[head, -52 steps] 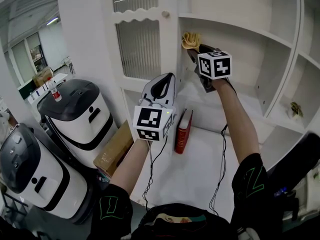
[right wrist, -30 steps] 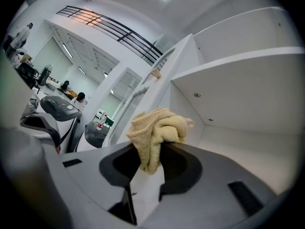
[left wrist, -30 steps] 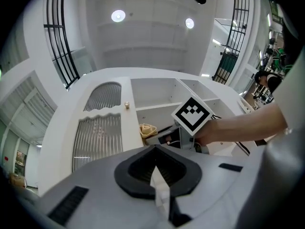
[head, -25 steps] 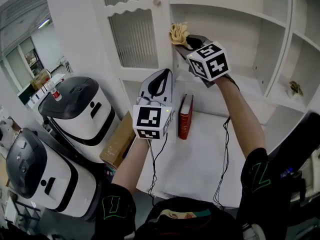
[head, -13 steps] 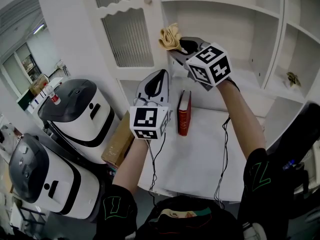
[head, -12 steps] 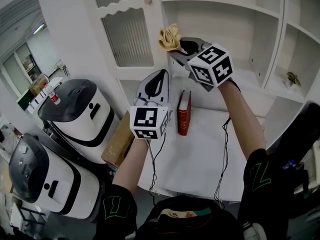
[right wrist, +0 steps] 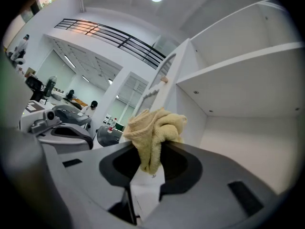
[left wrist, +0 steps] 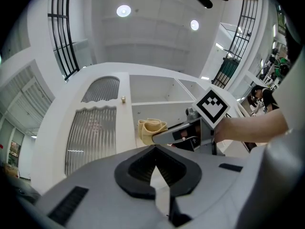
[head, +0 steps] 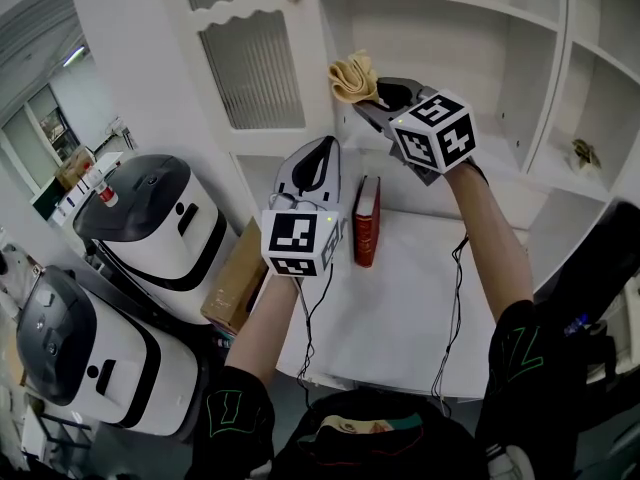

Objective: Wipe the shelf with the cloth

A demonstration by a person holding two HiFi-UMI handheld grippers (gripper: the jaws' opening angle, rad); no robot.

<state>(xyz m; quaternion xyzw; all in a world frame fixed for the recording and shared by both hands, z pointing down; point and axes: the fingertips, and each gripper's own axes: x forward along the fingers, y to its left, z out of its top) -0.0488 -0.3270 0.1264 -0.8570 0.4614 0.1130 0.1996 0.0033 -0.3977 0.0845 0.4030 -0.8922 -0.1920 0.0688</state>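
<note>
1. While it points toward 12 o'clock, the right tool (head: 374, 94) pinches a crumpled yellow cloth (head: 352, 75) near the white shelf (head: 450, 3).
2. At its 7 o'clock, the left tool (head: 322, 148) is pressed together, empty.

We cannot tell what the small object (head: 583, 154) on the far right shelf (head: 608, 176) is. The lower end of the cloth (right wrist: 155, 128) disappears between the jaws of the right hand-held gripper (right wrist: 151, 161), and the lower white machine (head: 70, 353) is cut off at the left.

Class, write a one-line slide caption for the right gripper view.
Right hand-held gripper pinches a crumpled yellow terry cloth before white shelves.
</note>
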